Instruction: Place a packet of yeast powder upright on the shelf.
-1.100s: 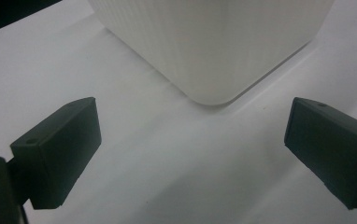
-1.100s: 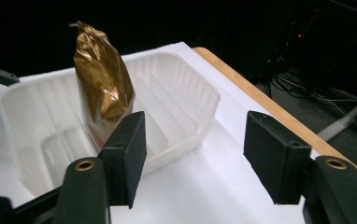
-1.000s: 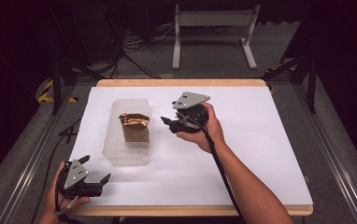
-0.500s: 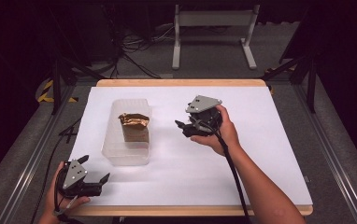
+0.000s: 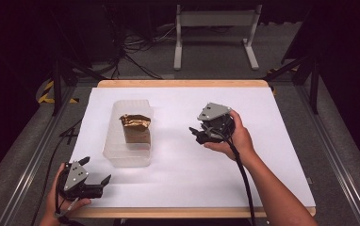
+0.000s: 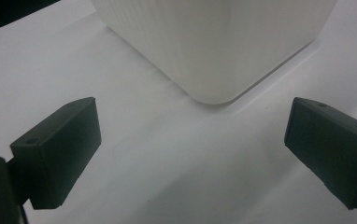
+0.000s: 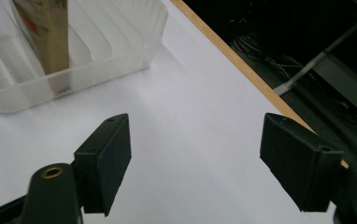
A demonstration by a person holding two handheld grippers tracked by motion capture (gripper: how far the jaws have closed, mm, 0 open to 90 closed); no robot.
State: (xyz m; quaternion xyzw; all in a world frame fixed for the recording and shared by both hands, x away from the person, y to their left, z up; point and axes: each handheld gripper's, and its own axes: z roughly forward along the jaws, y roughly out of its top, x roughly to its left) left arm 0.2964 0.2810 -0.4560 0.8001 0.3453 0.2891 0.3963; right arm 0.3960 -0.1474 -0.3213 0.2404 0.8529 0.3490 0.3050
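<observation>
High view: both your left gripper [image 5: 98, 181] and right gripper [image 5: 196, 133] gape empty; careless reaching could topple the packet [image 5: 135, 127] in its tub [image 5: 114, 153].

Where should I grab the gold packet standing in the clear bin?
Probably by its crumpled top, coming straight down from above. The packet stands upright inside the clear bin, whose walls block a side approach, and the top pokes above the rim. The right gripper, open and nearer, seems best placed.
</observation>
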